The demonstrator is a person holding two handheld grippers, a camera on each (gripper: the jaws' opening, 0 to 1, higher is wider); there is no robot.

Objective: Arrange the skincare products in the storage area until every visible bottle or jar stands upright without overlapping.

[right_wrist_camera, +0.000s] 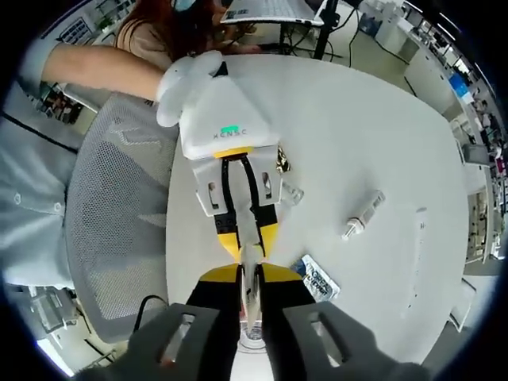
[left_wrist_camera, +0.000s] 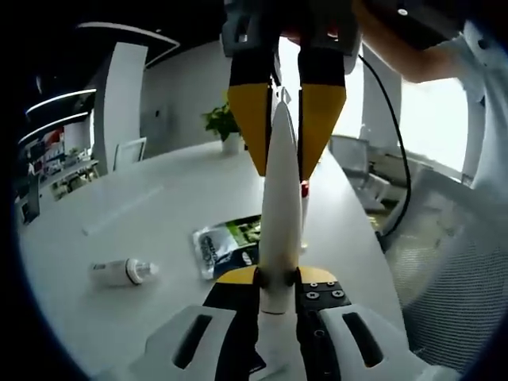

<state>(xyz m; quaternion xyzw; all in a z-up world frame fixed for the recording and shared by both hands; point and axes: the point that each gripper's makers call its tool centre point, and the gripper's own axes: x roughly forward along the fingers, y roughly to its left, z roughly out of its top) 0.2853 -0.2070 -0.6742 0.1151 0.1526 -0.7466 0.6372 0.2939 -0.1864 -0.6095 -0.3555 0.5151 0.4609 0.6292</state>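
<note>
A slim white tube (left_wrist_camera: 279, 222) is held in the air over the white round table (left_wrist_camera: 159, 206), gripped at both ends. My left gripper (left_wrist_camera: 278, 278) is shut on its near end, yellow-tipped jaws on either side. My right gripper (left_wrist_camera: 283, 171) comes down from the top and is shut on the far end. In the right gripper view the same tube (right_wrist_camera: 252, 305) runs between my right gripper (right_wrist_camera: 250, 274) and my left gripper (right_wrist_camera: 250, 248). A small white bottle (left_wrist_camera: 123, 271) (right_wrist_camera: 363, 214) lies on its side on the table. A green and white sachet (left_wrist_camera: 226, 246) (right_wrist_camera: 317, 279) lies flat beneath the tube.
A grey mesh chair (right_wrist_camera: 119, 222) stands against the table edge, with a person's gloved hand (right_wrist_camera: 186, 79) on my left gripper. A small clear item (right_wrist_camera: 290, 190) and a long pale strip (right_wrist_camera: 417, 254) lie on the table. A potted plant (left_wrist_camera: 222, 123) sits at the far edge.
</note>
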